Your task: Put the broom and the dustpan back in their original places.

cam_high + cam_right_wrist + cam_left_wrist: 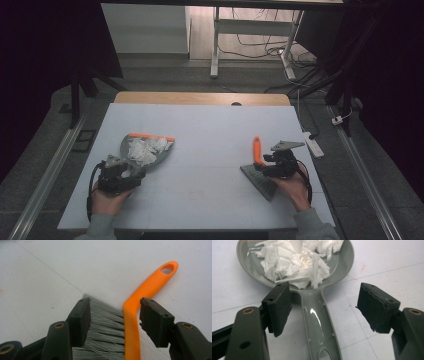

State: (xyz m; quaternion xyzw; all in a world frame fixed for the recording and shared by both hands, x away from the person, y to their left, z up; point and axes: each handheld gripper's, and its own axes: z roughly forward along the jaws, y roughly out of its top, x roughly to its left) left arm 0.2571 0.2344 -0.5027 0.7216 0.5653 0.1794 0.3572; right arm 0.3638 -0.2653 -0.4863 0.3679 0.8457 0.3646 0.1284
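Sweeping status: torn white paper scraps sit heaped in the grey plastic dustpan; collection looks finished, judging by the bare white table around the pan.
Dustpan place: landmark; its handle points toward the person.
Left gripper: jaws spread, astride the handle, pads not pressing it.
Brush: orange-handled hand brush with grey bristles, well right of the dustpan, lying flat on the table.
Right gripper: jaws spread wide around the brush, no pinch visible.
Remaining: probably lifting and emptying the pan.
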